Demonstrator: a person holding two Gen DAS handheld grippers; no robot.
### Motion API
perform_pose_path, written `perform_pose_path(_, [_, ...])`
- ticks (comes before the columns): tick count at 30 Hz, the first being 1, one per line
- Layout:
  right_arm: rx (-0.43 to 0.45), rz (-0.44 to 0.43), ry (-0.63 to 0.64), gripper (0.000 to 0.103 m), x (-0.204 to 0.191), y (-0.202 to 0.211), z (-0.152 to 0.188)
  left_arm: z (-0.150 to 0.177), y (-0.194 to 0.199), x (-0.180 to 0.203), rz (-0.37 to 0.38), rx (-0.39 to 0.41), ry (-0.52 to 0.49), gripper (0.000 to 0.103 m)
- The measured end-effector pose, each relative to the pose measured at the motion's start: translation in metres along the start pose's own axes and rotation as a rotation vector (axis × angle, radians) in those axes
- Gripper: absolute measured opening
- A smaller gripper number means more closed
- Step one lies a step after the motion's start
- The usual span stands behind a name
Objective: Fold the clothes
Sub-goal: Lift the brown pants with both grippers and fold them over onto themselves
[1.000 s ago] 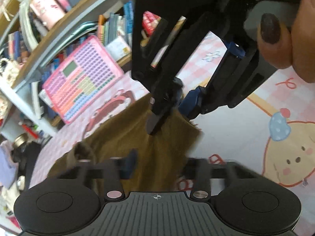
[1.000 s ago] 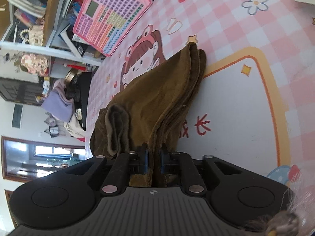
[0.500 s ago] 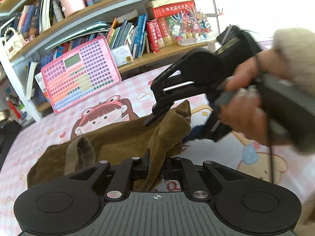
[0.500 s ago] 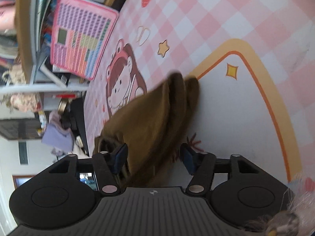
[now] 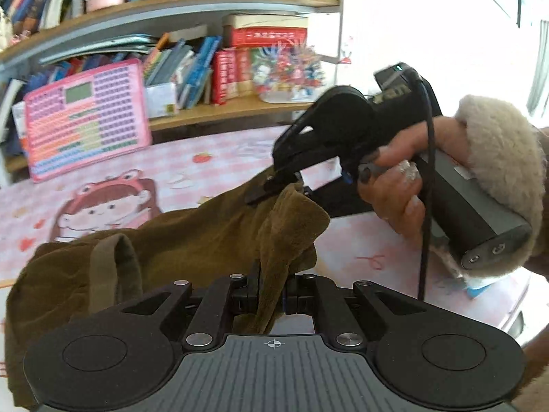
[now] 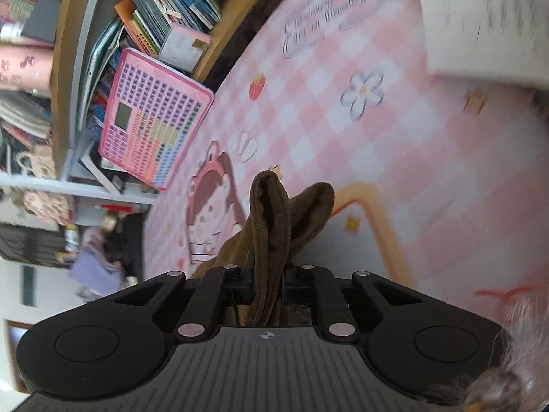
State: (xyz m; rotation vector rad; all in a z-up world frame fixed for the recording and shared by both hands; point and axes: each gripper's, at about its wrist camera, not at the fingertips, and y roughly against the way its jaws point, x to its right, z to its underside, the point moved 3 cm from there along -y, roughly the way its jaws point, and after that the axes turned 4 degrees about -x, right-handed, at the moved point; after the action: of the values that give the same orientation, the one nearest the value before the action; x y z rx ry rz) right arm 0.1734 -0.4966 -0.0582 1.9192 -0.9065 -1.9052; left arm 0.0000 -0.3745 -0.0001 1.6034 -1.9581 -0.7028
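Observation:
A brown garment (image 5: 192, 237) lies bunched on the pink checked mat (image 5: 219, 151), with a strap loop standing up at its left. My left gripper (image 5: 271, 295) is shut on a raised fold of its near edge. In the left wrist view my right gripper (image 5: 271, 185) comes in from the right, held by a hand (image 5: 405, 185) with a fleece cuff, and pinches the far corner of the same fold. In the right wrist view its jaws are closing on the brown garment (image 6: 271, 213), and the right gripper (image 6: 267, 285) has the doubled cloth pressed between its pads.
A pink toy keyboard (image 5: 85, 116) leans on the bookshelf (image 5: 206, 116) behind the mat. White paper (image 6: 480, 24) lies at the mat's far right. A cable hangs from the right gripper's handle. Bare mat (image 6: 394, 158) spreads to the right of the cloth.
My right gripper opened, let go of the cloth, then shut again on a doubled fold. My left gripper rose, rolled level and took hold of the near fold, lifting it.

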Motion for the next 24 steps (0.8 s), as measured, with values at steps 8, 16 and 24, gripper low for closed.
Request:
perform_pose_path(8, [-0.020,-0.047,0.169,0.011,-0.062,0.003,0.013,0.006,0.043,-0.048,0.059,0.096,0.279,0.008])
perform_pose_path(16, [-0.051,-0.038,0.378,0.012,-0.143,-0.041,0.054,0.041,0.077,-0.120,0.046,0.148,0.553,0.008])
perform_pose_path(24, [-0.043,0.061,0.463,0.020,-0.182,-0.099,0.091,0.081,0.089,-0.187,0.054,0.074,0.679,0.010])
